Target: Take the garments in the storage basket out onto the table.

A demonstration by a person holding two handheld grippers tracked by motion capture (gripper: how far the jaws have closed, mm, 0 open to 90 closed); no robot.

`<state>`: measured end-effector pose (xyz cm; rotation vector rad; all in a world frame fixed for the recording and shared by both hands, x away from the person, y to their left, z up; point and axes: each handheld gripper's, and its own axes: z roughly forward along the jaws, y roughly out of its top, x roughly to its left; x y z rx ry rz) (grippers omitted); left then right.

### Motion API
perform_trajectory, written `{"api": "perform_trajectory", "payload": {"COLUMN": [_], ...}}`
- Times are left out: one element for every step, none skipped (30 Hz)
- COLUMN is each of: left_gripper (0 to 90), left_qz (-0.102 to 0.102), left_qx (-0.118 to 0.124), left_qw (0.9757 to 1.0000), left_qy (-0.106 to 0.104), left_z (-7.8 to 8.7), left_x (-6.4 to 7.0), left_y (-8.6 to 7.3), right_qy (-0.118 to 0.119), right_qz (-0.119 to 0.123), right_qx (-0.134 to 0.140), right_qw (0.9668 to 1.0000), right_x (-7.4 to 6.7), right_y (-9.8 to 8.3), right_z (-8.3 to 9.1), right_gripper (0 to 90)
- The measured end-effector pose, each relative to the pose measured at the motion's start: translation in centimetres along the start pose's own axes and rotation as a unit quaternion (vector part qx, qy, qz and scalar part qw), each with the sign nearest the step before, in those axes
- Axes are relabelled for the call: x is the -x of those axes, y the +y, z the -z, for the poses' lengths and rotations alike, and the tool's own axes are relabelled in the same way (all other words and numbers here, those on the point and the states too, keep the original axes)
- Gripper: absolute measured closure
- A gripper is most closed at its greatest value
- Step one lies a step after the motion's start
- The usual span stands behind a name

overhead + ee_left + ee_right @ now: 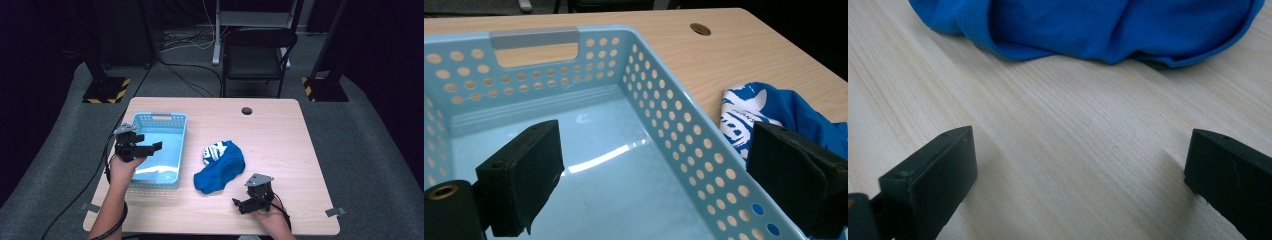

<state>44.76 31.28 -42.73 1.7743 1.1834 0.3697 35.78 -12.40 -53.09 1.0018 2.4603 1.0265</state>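
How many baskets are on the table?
1. The light blue plastic basket with round holes sits on the left side of the wooden table, beside the crumpled blue and white cloth. No other basket is visible.

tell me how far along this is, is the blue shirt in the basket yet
Not yet. The blue shirt lies crumpled on the table, beside the light blue basket, which holds nothing. The left gripper hangs open over the basket; the right gripper sits open near the shirt, touching nothing. Grasping the shirt and putting it in are both left.
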Motion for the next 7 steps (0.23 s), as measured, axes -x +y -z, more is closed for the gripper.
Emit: {"api": "perform_trajectory", "payload": {"left_gripper": [8.1,8.9,10.1,10.3,10.3,11.4,12.1], "left_qz": [0.000,0.000,-0.003,-0.008,-0.018,-0.032,-0.042], "left_qx": [0.001,0.003,0.003,0.004,0.007,0.009,0.009], "left_qw": [1.0000,1.0000,0.9998,0.9997,0.9994,0.9987,0.9978], "left_qy": [-0.001,-0.007,-0.017,-0.023,-0.030,-0.040,-0.051], "left_z": [0.1,0.1,0.1,0.0,-0.1,-0.3,-0.4], "left_x": [-0.1,0.0,0.2,0.7,1.4,2.2,3.2], "left_y": [0.0,0.0,0.1,0.2,0.4,0.6,0.8], "right_qy": [0.000,0.000,0.000,0.000,0.000,0.000,0.000], "right_qz": [0.000,0.000,0.000,0.000,0.000,0.000,0.000], "right_qx": [0.000,0.000,0.000,0.000,0.000,0.000,0.000], "right_qw": [1.0000,1.0000,1.0000,1.0000,1.0000,1.0000,1.0000], "right_x": [0.0,0.0,0.0,0.0,0.0,0.0,0.0], "right_y": [0.0,0.0,0.0,0.0,0.0,0.0,0.0], "right_z": [0.0,0.0,0.0,0.0,0.0,0.0,0.0], "right_gripper": [0.0,0.0,0.0,0.0,0.0,0.0,0.0]}}
